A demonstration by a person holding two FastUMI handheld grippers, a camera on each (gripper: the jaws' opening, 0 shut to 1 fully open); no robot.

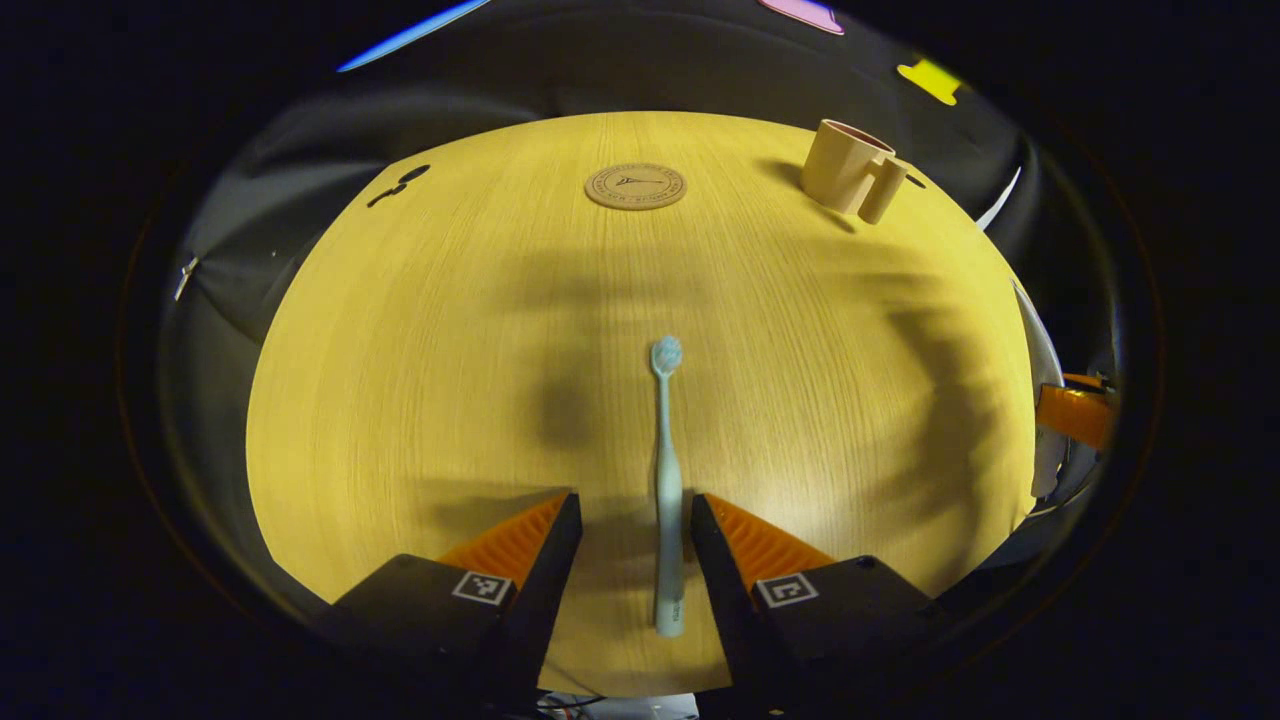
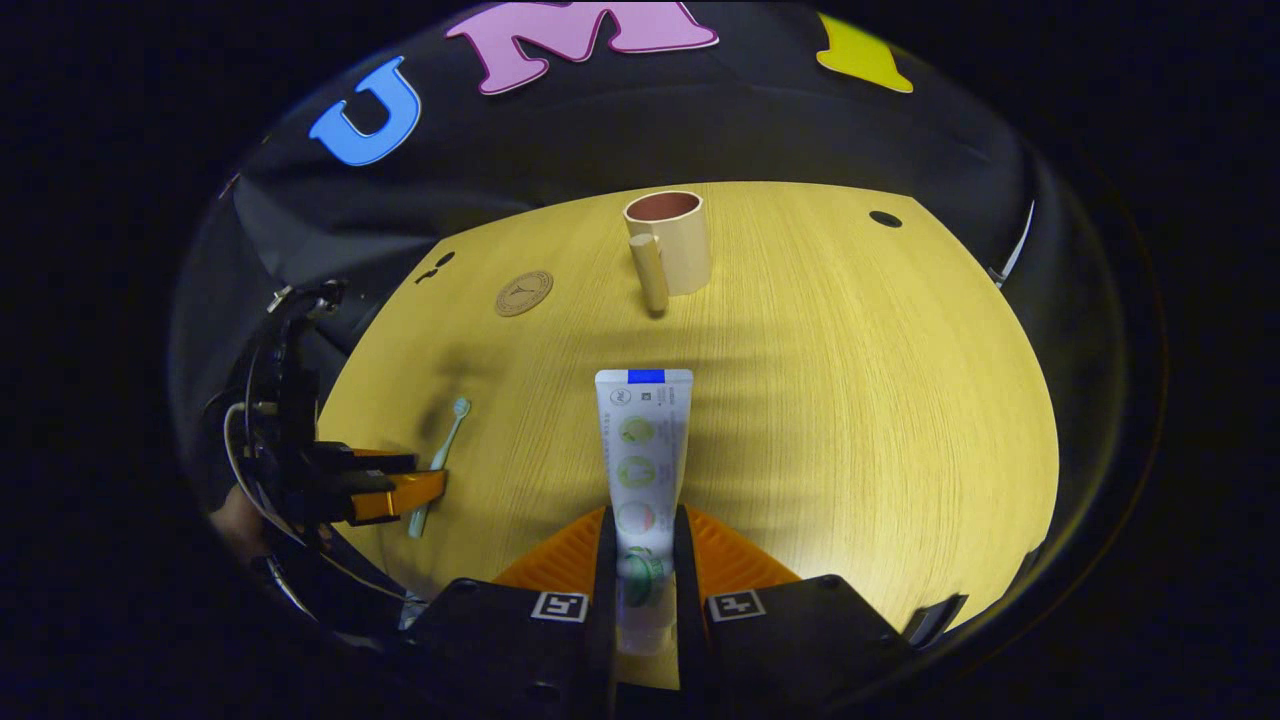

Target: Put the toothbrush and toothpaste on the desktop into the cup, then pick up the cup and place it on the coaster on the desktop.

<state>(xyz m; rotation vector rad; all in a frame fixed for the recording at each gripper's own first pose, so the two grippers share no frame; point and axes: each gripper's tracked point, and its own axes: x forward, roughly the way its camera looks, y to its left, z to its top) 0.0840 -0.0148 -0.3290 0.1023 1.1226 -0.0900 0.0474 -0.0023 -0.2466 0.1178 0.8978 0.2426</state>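
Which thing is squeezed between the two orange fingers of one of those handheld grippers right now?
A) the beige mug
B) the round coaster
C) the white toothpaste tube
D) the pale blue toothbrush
C: in the right gripper view, the right gripper has both orange fingers pressed against the white toothpaste tube.

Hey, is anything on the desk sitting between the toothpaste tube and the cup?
Nothing visible. The right tongs are shut on the white plastic toothpaste tube, and bare wooden desktop runs from it to the upright beige cup. The round brown coaster lies off to the side.
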